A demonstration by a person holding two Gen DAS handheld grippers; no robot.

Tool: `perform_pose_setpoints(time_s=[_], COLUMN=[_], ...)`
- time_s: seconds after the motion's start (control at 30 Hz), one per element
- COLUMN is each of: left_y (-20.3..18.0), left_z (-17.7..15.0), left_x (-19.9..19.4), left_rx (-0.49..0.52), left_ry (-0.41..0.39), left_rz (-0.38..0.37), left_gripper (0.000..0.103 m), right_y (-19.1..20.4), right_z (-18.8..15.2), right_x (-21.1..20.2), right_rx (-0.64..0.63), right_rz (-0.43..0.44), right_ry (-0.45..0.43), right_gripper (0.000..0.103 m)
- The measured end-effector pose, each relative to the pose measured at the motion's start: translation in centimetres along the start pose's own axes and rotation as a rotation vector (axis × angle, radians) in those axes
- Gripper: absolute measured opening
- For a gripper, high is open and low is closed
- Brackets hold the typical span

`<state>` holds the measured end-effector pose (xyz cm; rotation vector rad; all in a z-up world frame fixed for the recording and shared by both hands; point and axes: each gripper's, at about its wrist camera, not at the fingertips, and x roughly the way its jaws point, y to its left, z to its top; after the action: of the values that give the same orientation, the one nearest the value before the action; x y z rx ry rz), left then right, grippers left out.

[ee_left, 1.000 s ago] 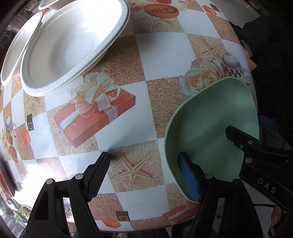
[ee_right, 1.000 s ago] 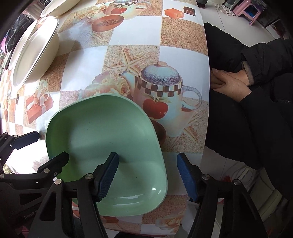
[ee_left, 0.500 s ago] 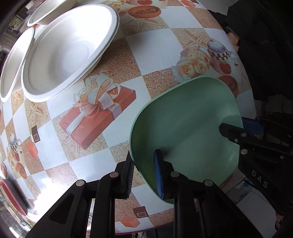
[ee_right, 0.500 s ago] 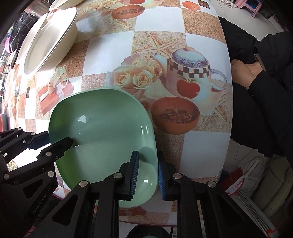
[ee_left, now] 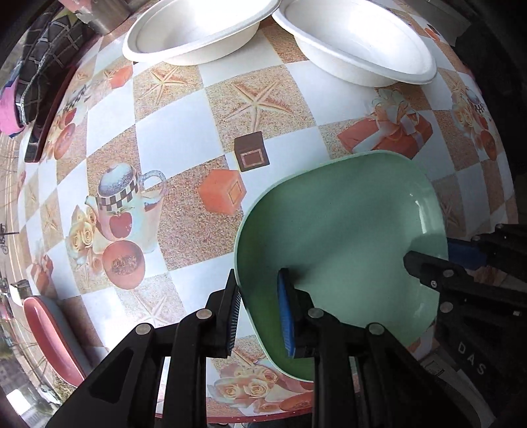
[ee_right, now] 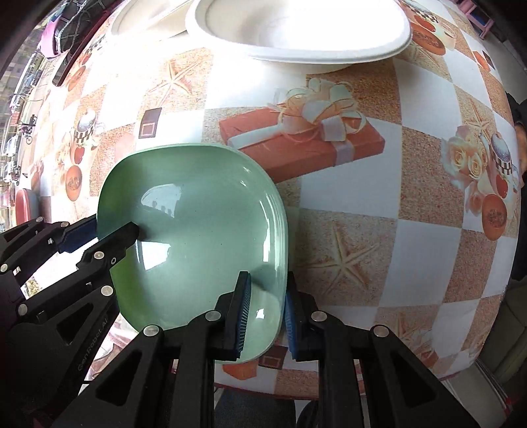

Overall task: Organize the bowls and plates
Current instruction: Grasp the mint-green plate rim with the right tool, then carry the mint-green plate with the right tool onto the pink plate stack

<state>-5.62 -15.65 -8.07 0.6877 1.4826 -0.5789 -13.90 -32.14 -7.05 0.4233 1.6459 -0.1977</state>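
Red dish (ee_left: 49,324) sat at surface's left edge. Left gripper (ee_left: 258,312) had its jaws closed on the left rim of the green plate (ee_left: 339,230); right gripper (ee_right: 266,306) had its jaws clamped on the opposite rim. Plate was held between both, over the near edge of the surface (ee_left: 184,108), apparently lifted, contact unclear. Two white bowls (ee_left: 197,29) (ee_left: 359,36) stood side by side at the far edge, well apart from the plate. Risk: glossy rim and thin pinch, so uneven pull by either hand could tilt or slip the plate off the near edge; carried low, it could knock a light bowl.
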Motion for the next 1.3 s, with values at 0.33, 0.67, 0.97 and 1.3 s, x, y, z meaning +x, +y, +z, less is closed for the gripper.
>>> perform_pose_setpoints(time_s=[0.33,0.67,0.97,1.3], left_y=[6.2,3.2,6.6,6.3], left_z=[-2.2,-5.6,-6.1,-6.8], left_x=[0.5,-1.0,-0.3,-0.5], left_rx=[-0.054,-0.028,-0.022,0.000], left_ry=[0.010,-0.028,-0.040,-0.026], left_rz=[0.045,0.097,0.093,0.084], left_gripper=[0.024,0.024,0.024,0.024], right_y=[9.3,10.3,10.1,10.2], right_z=[0.3,3.0,3.2,3.5], right_x=[1.6,1.9,1.9,2.2], right_rx=[-0.064,-0.080,-0.087,-0.080], right_rz=[-0.038,-0.065,-0.071,-0.076], right_ry=[0.029,0.079,0.084,0.115], right_gripper=[0.022,0.022,0.022,0.022])
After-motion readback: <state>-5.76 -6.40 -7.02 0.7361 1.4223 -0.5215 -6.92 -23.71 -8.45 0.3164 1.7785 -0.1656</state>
